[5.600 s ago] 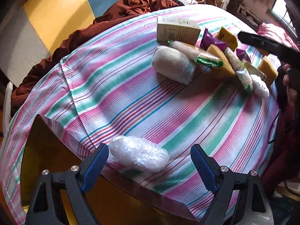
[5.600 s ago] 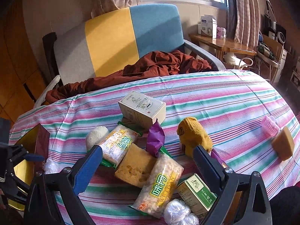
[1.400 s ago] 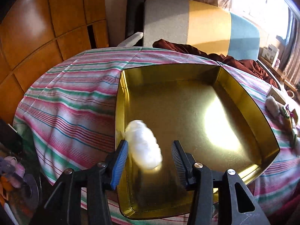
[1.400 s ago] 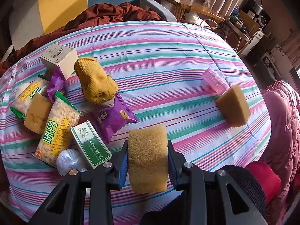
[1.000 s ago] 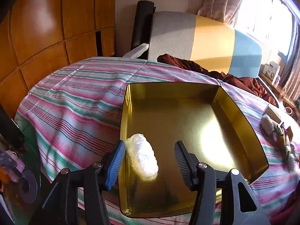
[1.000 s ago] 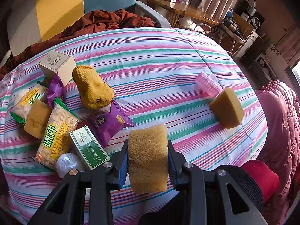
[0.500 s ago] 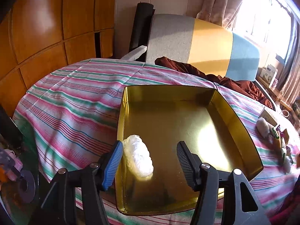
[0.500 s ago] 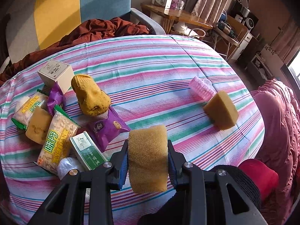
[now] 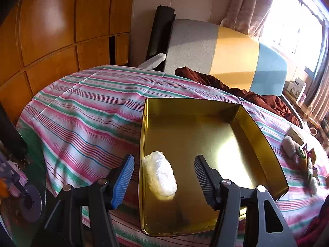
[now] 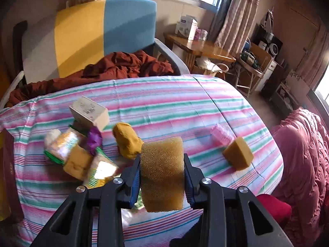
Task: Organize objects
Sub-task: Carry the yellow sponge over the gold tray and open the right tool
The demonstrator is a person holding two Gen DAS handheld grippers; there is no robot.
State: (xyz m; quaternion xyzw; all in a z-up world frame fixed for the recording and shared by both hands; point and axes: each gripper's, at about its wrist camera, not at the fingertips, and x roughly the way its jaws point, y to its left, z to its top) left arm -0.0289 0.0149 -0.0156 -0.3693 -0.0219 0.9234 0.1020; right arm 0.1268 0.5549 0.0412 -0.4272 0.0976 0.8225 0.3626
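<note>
my left gripper (image 9: pixel 164 171) hangs over the near left corner of the gold tray (image 9: pixel 261 138), its fingers (image 9: pixel 123 180) released and spread apart; the clear plastic-wrapped bundle (image 9: pixel 160 176) lies loose between them on the tray floor, touching neither. my right gripper (image 10: pixel 162 175) is clenched on a tan sponge (image 10: pixel 162 173), lifted clear of the counter (image 10: pixel 174 103). the counter wears a cloth striped in pink, green and white. on it, left of the sponge, sits a blurred heap: a small white box (image 10: pixel 89 112), snack packets (image 10: pixel 63 144), a purple wrapper (image 10: pixel 93 140), a mustard knitted thing (image 10: pixel 127 141). to the right, well apart, a pink ribbed piece (image 10: pixel 222 136) just beside a second sponge (image 10: pixel 238 153). beyond the far edge stands a chair (image 10: pixel 98 35) in grey, yellow and blue with a rust-brown cloth (image 10: pixel 123 65) bunched on it, then curtained windows, a wooden side table, and wood panelling (image 9: pixel 51 30) at the left.
</note>
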